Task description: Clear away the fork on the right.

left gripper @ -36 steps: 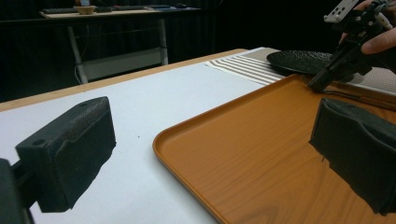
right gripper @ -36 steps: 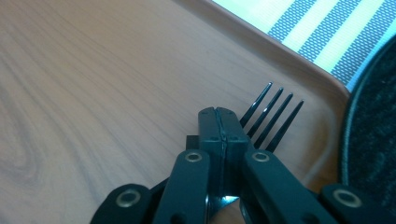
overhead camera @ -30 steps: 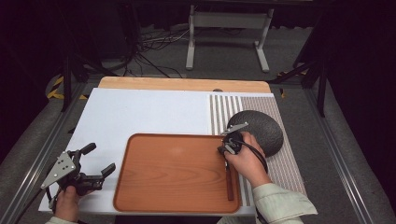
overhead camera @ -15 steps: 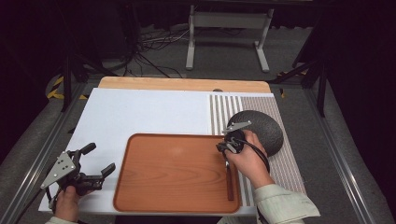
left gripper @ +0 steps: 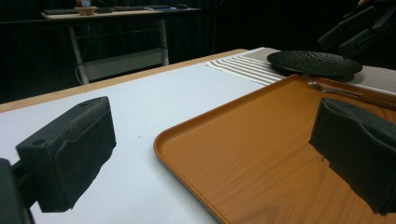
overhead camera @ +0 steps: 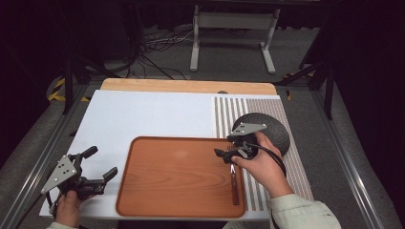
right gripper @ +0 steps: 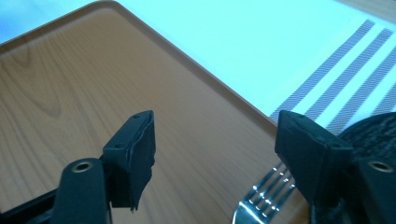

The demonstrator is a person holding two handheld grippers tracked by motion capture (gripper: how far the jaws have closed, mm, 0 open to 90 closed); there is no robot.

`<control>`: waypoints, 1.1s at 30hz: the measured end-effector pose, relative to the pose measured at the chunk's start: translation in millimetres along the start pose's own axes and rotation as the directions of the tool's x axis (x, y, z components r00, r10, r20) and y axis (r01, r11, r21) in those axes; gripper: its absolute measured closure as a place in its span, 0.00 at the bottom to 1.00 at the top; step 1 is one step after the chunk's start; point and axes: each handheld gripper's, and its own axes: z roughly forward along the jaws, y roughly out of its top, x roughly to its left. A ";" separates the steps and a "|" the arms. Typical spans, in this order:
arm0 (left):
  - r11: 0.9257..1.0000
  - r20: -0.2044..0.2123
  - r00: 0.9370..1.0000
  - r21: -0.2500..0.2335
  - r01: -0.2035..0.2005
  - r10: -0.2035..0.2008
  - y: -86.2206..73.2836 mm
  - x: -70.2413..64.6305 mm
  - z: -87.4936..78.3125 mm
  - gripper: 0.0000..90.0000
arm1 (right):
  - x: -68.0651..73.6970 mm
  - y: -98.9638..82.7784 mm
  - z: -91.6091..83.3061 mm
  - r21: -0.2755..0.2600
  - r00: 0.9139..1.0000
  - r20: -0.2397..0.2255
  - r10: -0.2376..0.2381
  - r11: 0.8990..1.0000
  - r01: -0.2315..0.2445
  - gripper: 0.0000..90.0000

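Fork (overhead camera: 234, 183): slim piece with a dark wood-toned handle and bright metal tines; it lies flat inside the tray along its right edge, tines towards the far side, untouched by any jaw. In the right gripper view the shiny ribbed tines (right gripper: 264, 196) show just below and between the jaws.

Right gripper (overhead camera: 228, 150): black, held in a hand over the tray's far right part, above the fork's tine end. Its jaws have just been opening and stand wide apart with nothing gripped; the fork rests on the tray beneath them. The pads are blocky black rubber with a rough face.

Tray (overhead camera: 162, 191): the landmark here. Rectangular, rounded corners, low raised rim, smooth orange-brown wood-grain finish.

Plate (overhead camera: 274, 131): round, matt black, finely pebbled; just beyond the tray's far right corner, partly behind the right gripper.

Mat (overhead camera: 229, 112): woven cloth with grey and white stripes, under the plate and to the right of the tray.

Left gripper (overhead camera: 98, 164): black with a grey three-cornered plate, held in a hand just off the tray's near left corner. Its jaws are spread wide and hold nothing.

Surface (overhead camera: 143, 114): flat pale white sheet to the left of and behind the tray, with a light wooden strip along its far edge.
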 end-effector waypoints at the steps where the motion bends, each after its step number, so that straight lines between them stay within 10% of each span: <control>1: 1.000 -0.001 1.000 -0.002 0.000 0.000 -0.1 0.1 0.2 0.01 | -0.2 -0.2 -1.9 -0.004 1.000 0.005 -0.002 1.000 0.002 0.32; 17: 1.000 0.001 1.000 0.002 -0.006 0.006 0.4 -0.6 0.5 0.01 | -6.1 -11.1 -44.9 -0.167 0.999 0.037 0.012 0.986 -0.005 0.26; 33: 1.000 -0.006 1.000 -0.001 0.000 0.000 0.3 -0.6 0.5 0.01 | -20.1 -53.7 -73.2 -0.322 0.998 0.054 -0.014 0.946 0.031 0.15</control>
